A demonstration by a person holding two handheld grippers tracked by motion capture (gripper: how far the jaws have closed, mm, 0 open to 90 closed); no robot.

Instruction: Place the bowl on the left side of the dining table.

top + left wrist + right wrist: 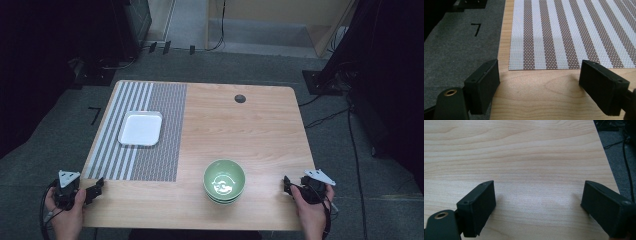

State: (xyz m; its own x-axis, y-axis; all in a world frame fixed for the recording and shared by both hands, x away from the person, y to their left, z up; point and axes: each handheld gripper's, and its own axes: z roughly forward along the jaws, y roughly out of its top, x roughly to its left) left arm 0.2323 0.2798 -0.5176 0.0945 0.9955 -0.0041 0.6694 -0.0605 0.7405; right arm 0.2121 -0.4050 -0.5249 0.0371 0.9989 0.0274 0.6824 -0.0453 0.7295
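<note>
The stack of green bowls (224, 182) sits near the front edge of the surface (260, 130), right of centre. The right gripper (289, 186), at the front right corner, is nearer and points toward it; the left gripper (95, 189) waits at the front left corner. Both have their jaws spread wide, holding nothing.

Your light: overhead, even on surface (250, 130) | surroundings dark | glare in green bowl (224, 181) | near claws soft-focused
</note>
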